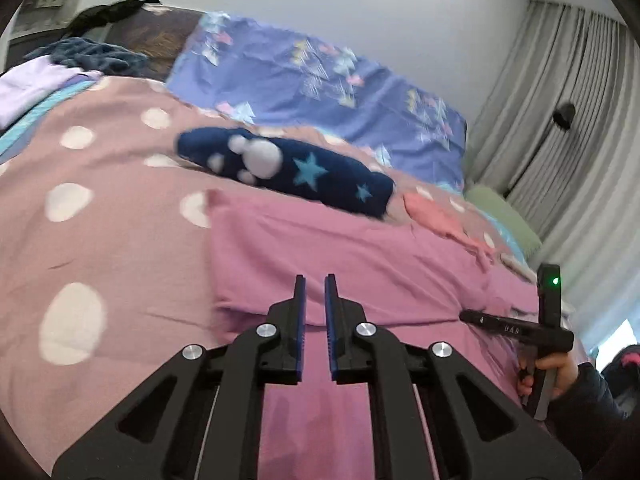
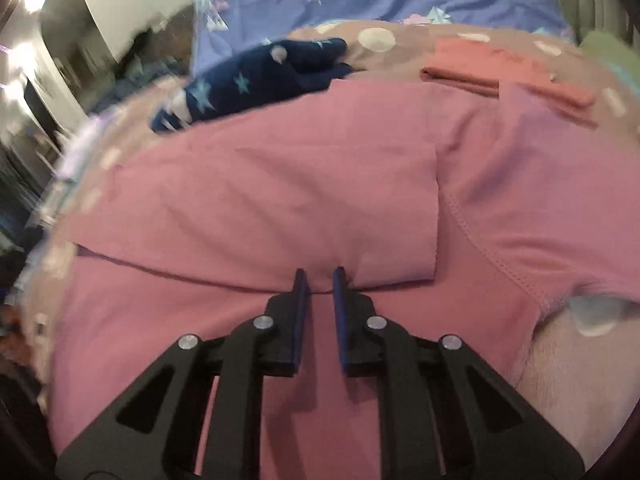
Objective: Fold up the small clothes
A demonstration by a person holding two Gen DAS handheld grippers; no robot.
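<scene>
A pink garment (image 1: 340, 248) lies spread on the bed, partly folded; in the right wrist view (image 2: 280, 200) a folded flap lies over its left part and a stitched hem runs on the right. My left gripper (image 1: 315, 280) hovers over its near part, jaws slightly apart with nothing between them. My right gripper (image 2: 319, 274) is at the flap's lower edge, jaws slightly apart and empty. The right gripper's body and the hand holding it show in the left wrist view (image 1: 540, 328).
A folded navy garment with stars (image 1: 288, 168) (image 2: 256, 76) and a folded coral garment (image 1: 444, 220) (image 2: 508, 76) lie beyond on the polka-dot bedspread (image 1: 100, 208). A blue patterned pillow (image 1: 320, 80) is behind. More clothes (image 1: 84, 56) are piled far left. Curtains (image 1: 560, 100) hang right.
</scene>
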